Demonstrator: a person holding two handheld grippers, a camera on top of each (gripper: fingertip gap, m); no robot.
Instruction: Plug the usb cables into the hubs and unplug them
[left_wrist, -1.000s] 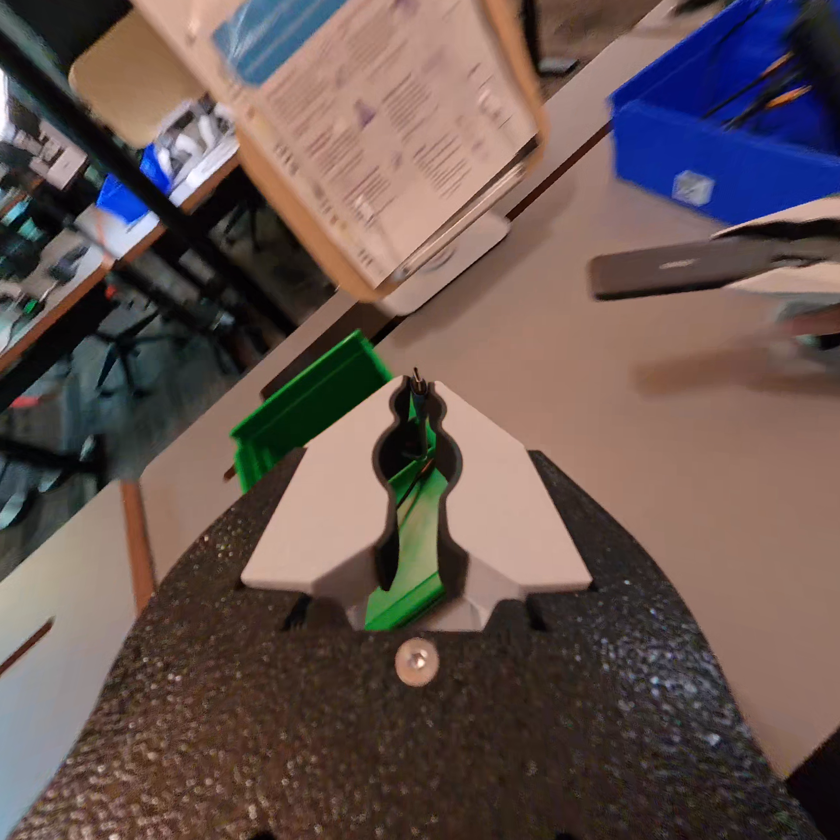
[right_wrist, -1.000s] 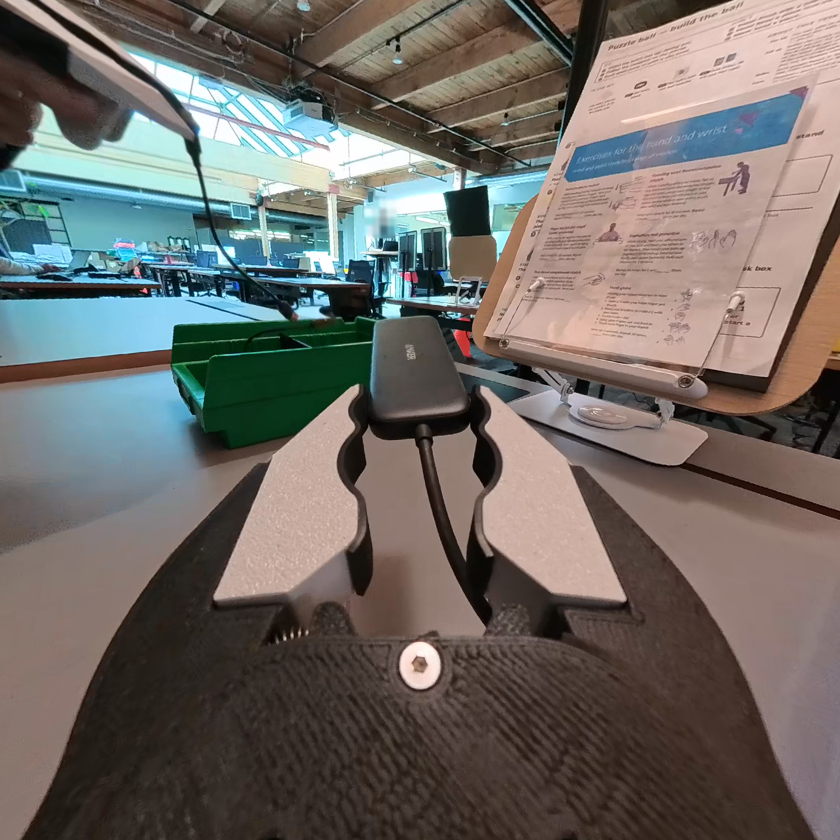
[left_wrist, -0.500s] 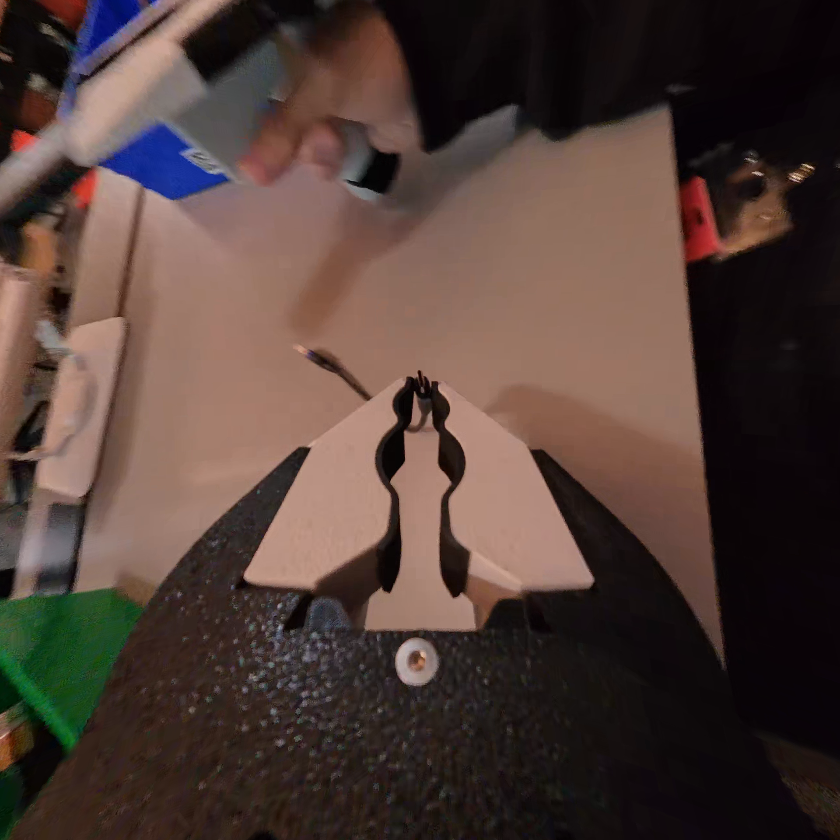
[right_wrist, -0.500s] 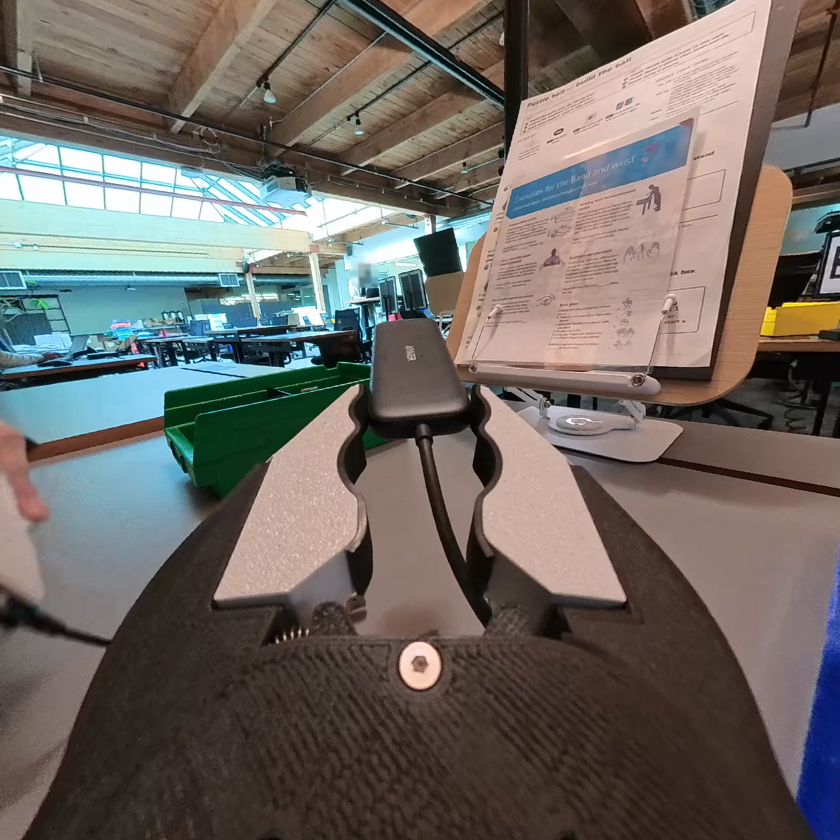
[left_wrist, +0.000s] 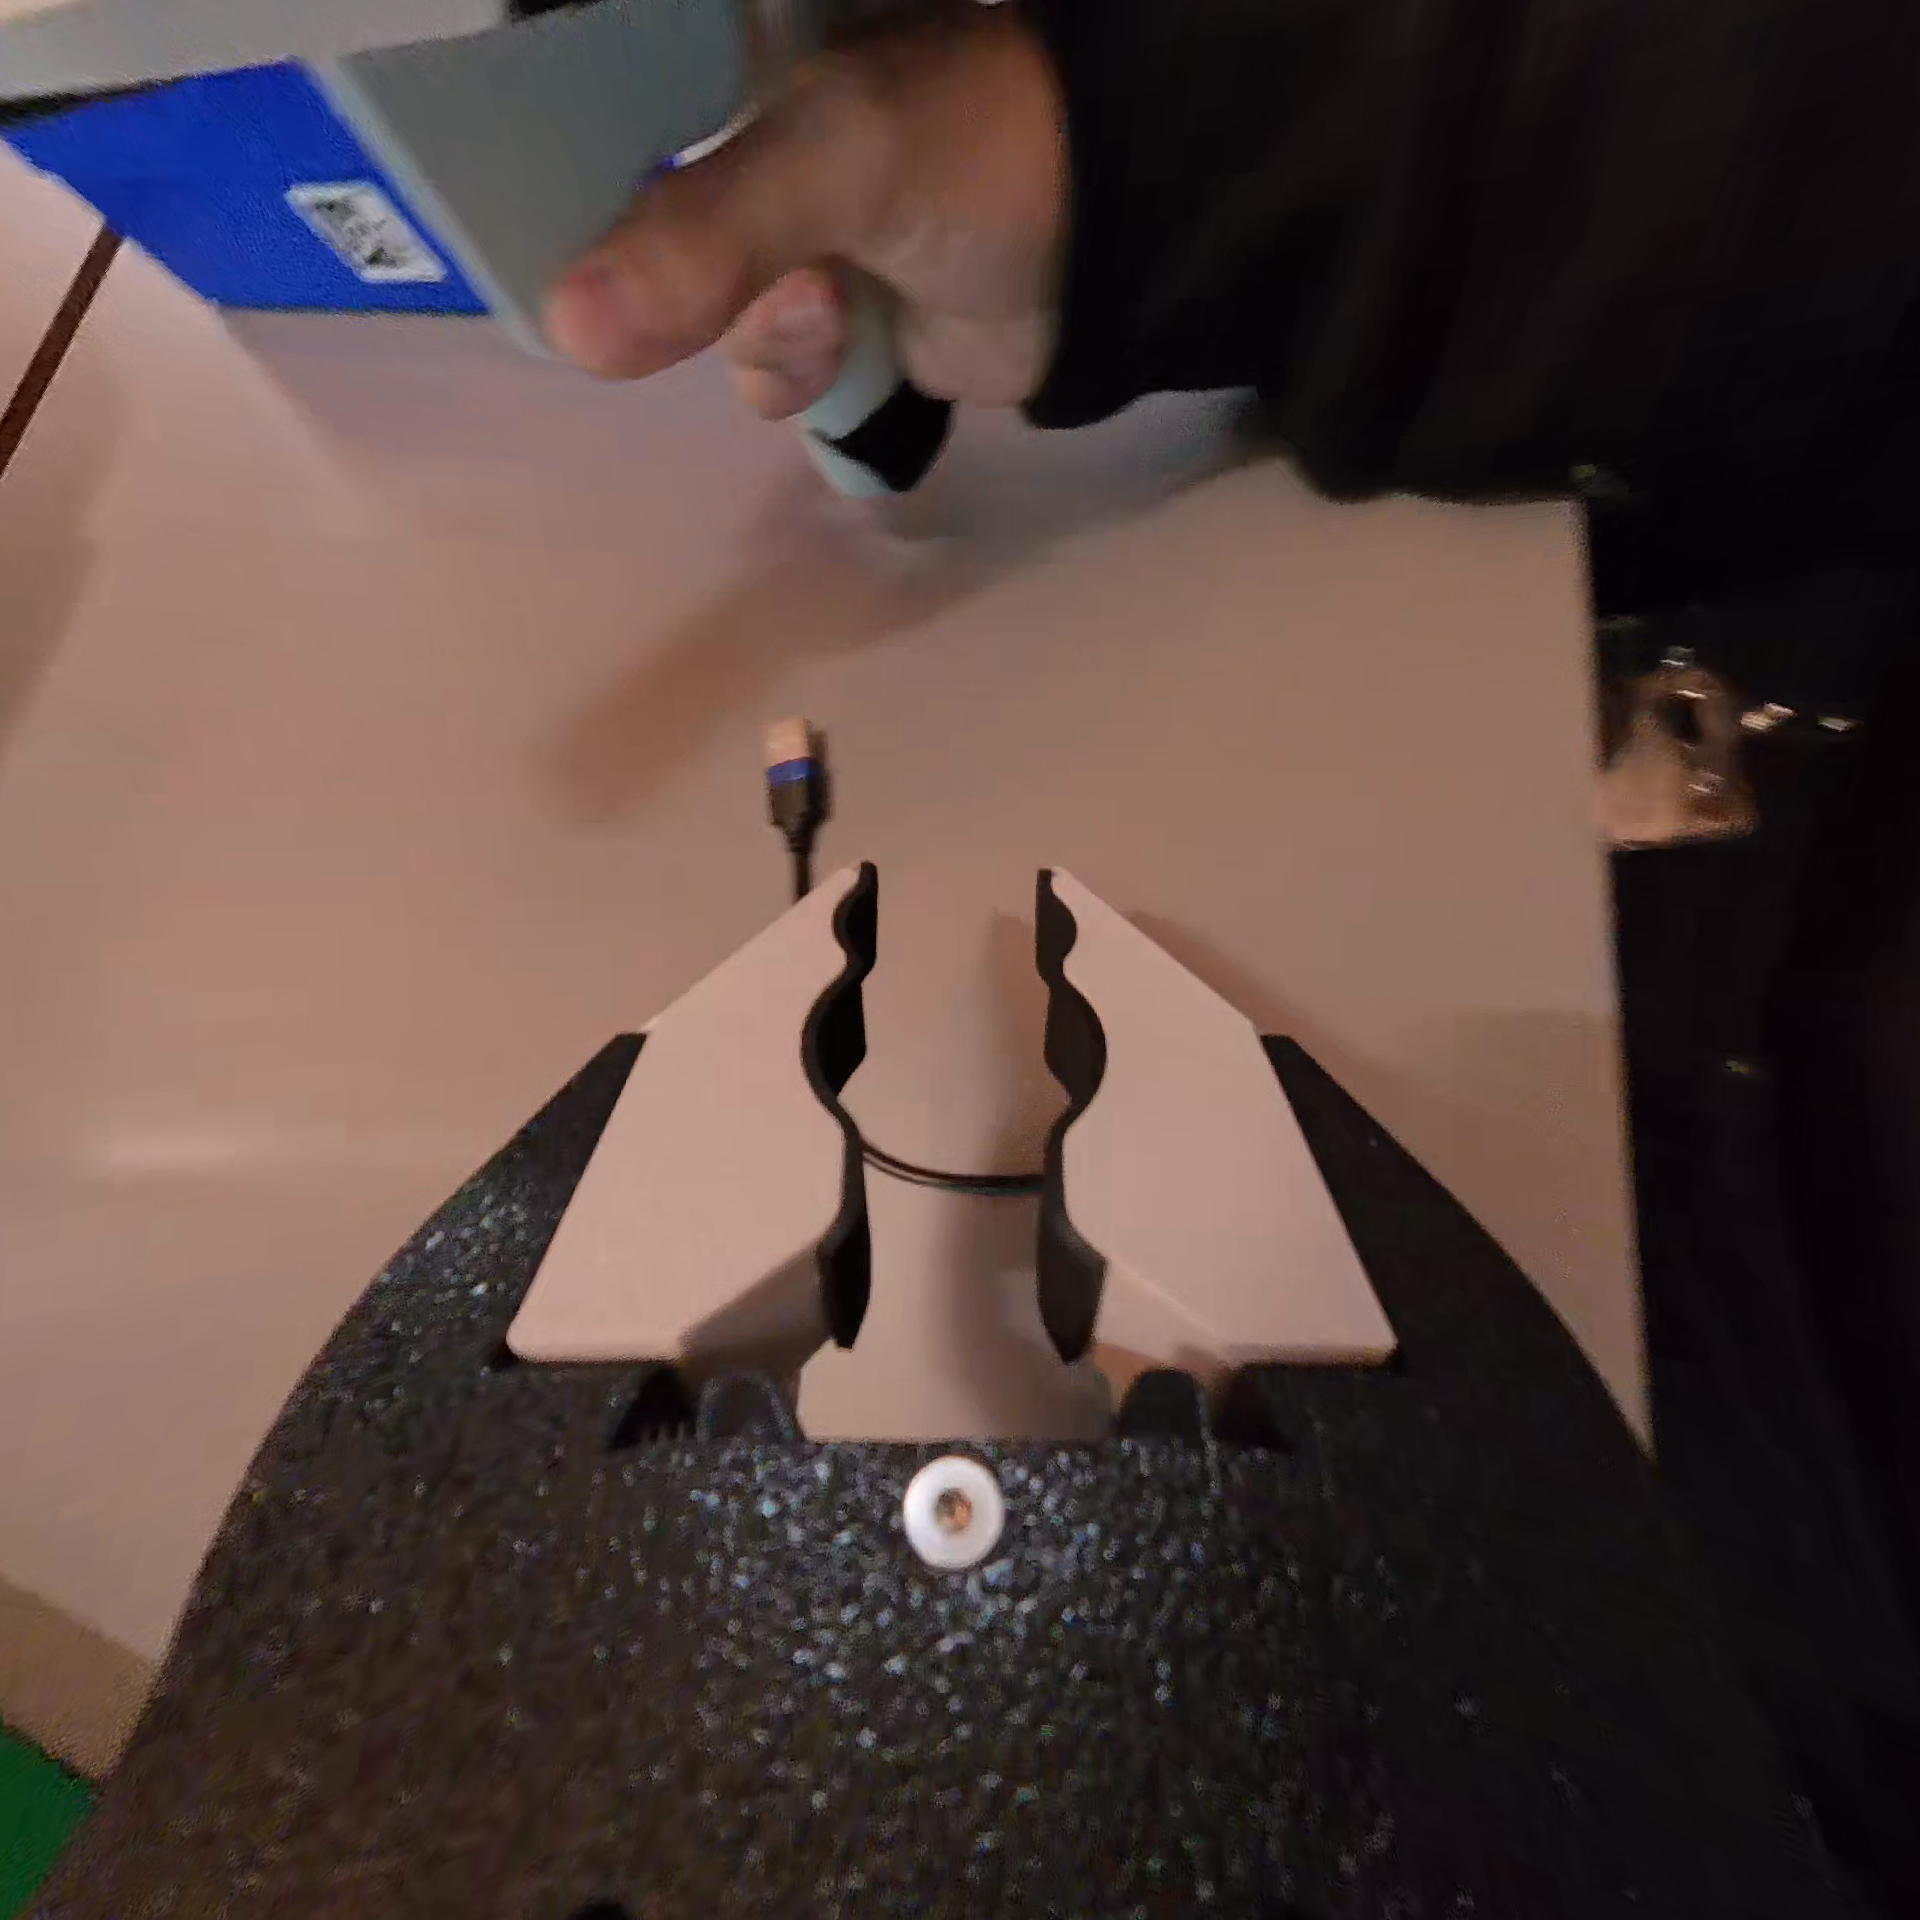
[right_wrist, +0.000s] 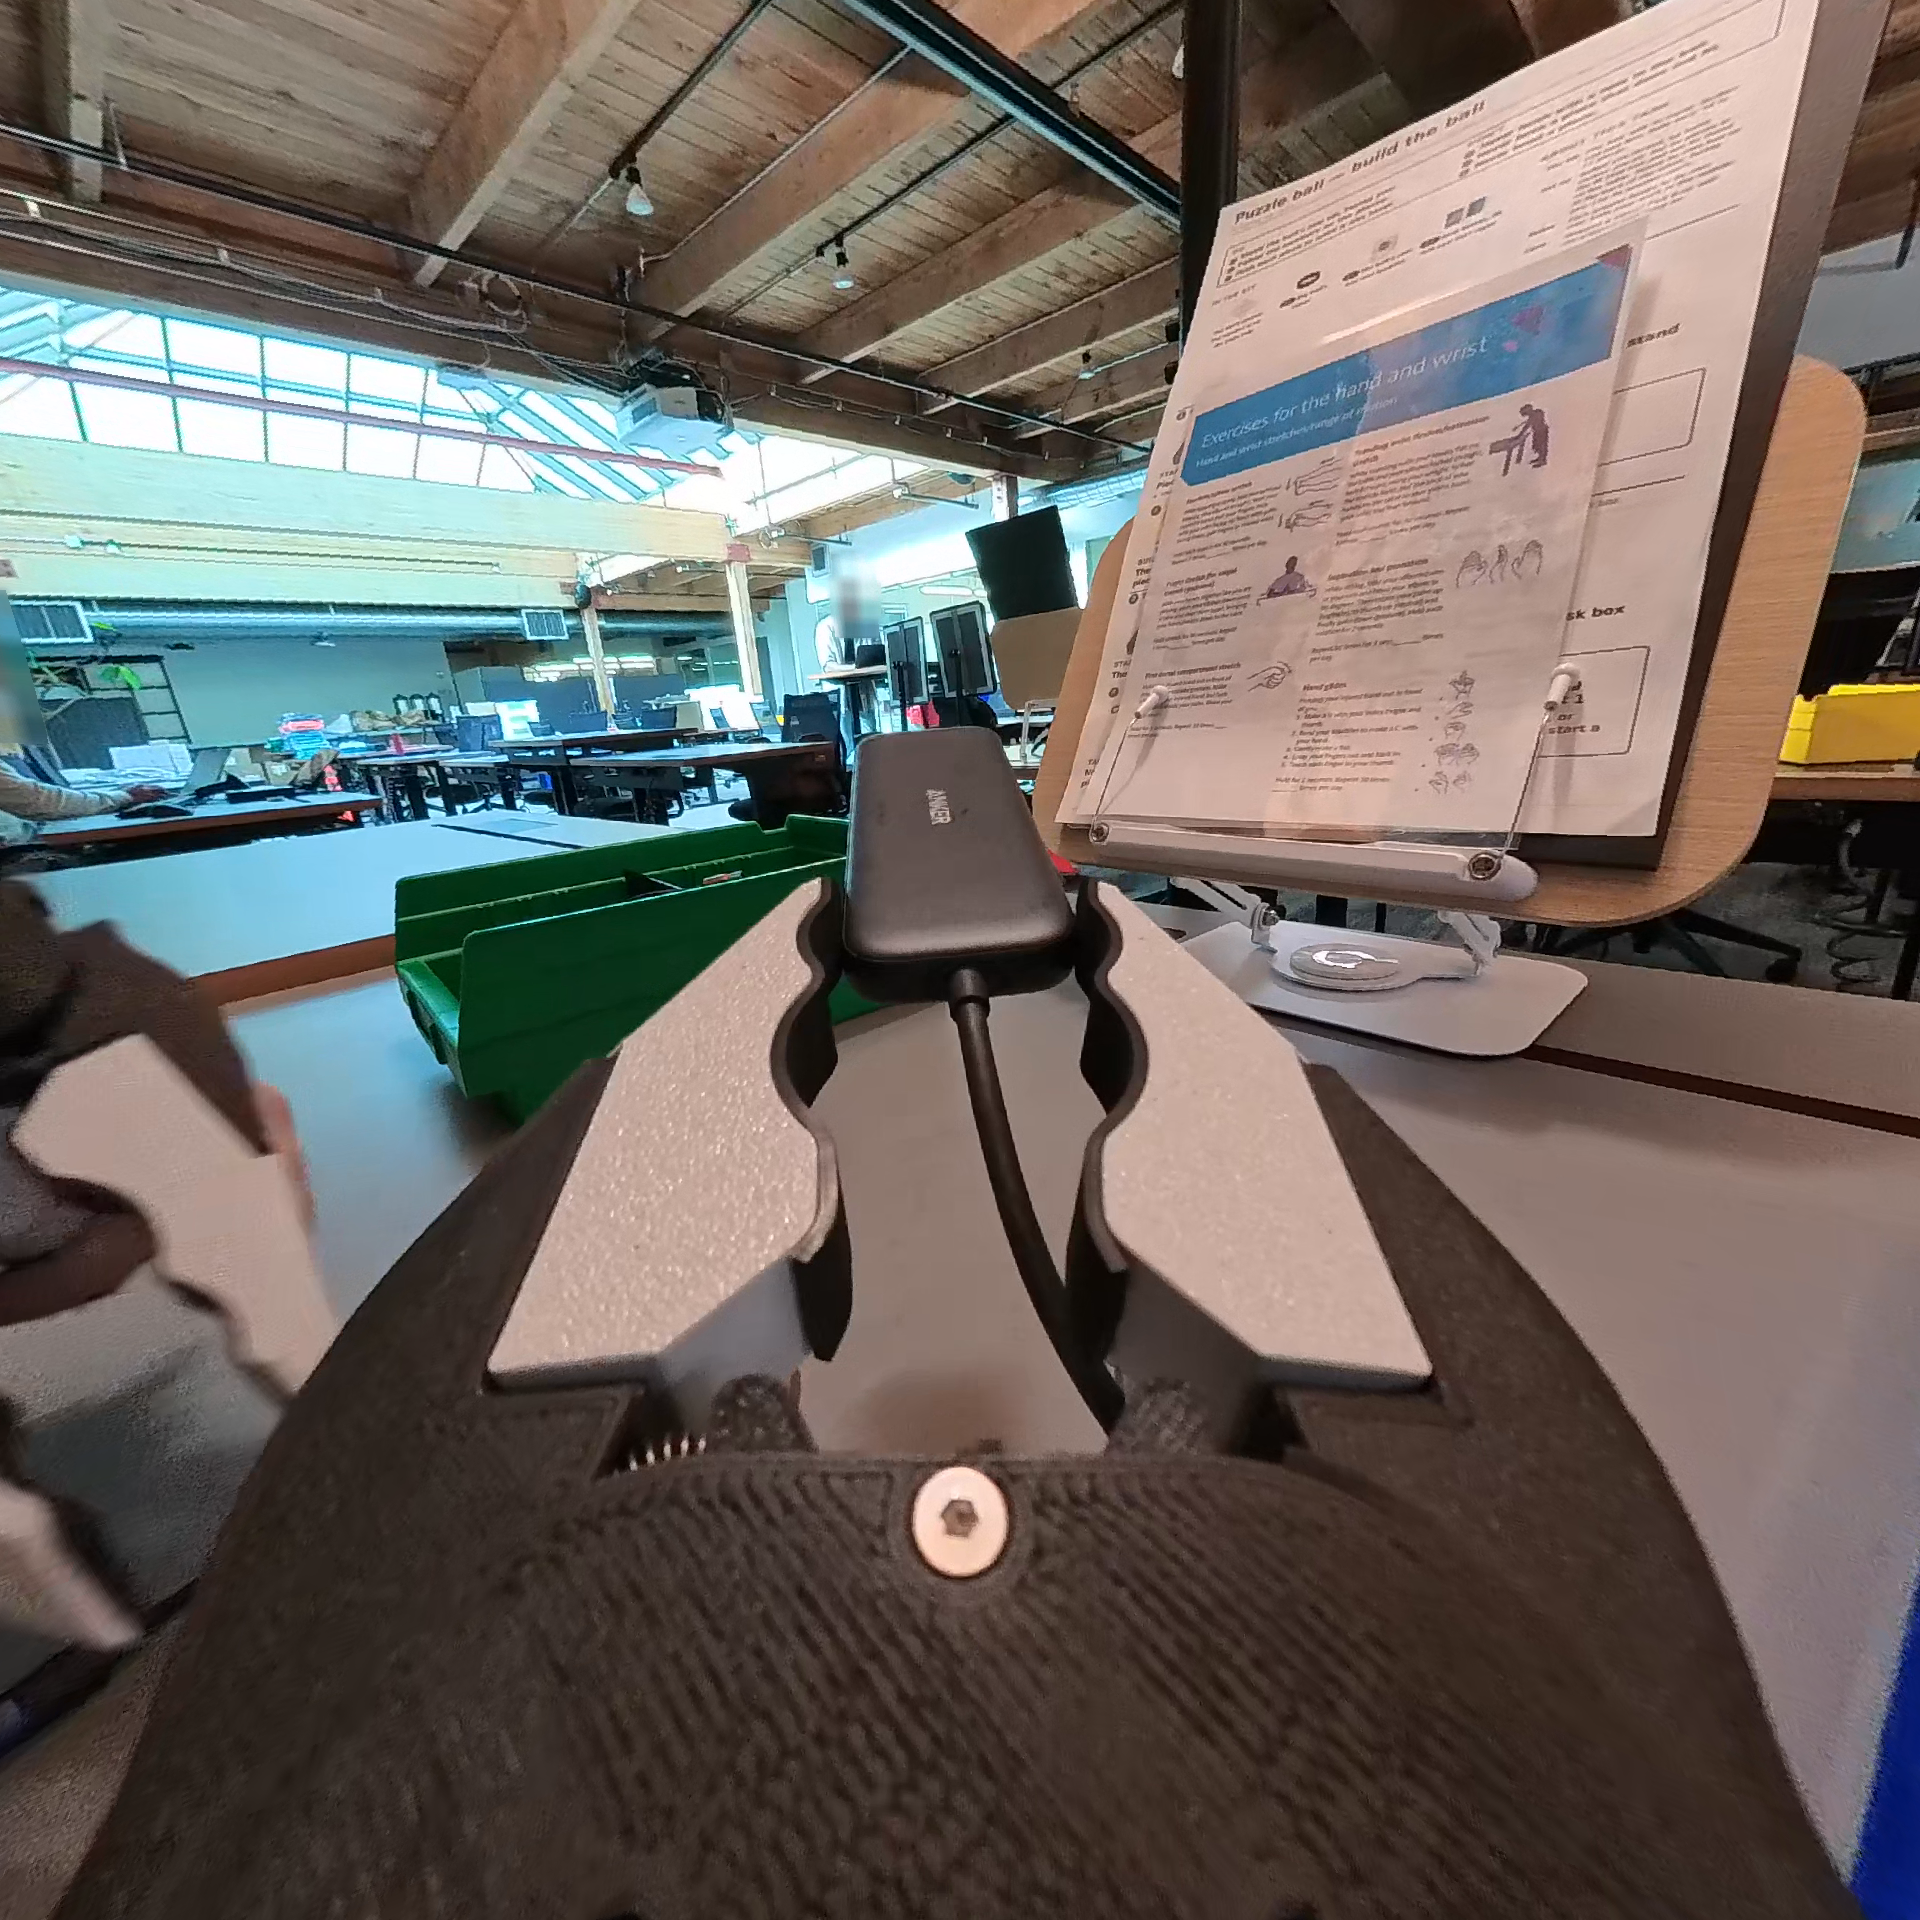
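In the left wrist view my left gripper (left_wrist: 956, 883) points down at the table and is open and empty. A black USB cable lies on the table under it. Its plug (left_wrist: 795, 774) rests just beyond the left fingertip, and a loop of the cable (left_wrist: 951, 1174) crosses the gap between the fingers. In the right wrist view my right gripper (right_wrist: 956, 904) is shut on a dark grey USB hub (right_wrist: 951, 842), held above the table. The hub's own cable (right_wrist: 997, 1122) runs back between the fingers. The left gripper (right_wrist: 156, 1195) shows blurred at the left edge.
A green bin (right_wrist: 623, 935) stands on the table beyond the hub. A document stand (right_wrist: 1403, 520) with papers is at the right. A blue bin (left_wrist: 208, 197) sits at the far side. A hand (left_wrist: 831, 260) holds the right gripper. The table's edge (left_wrist: 1600, 935) is at the right.
My left gripper swung away from the green bin, came down over the table and opened, letting go of the USB cable, which now lies on the table. The right gripper kept hold of the hub.
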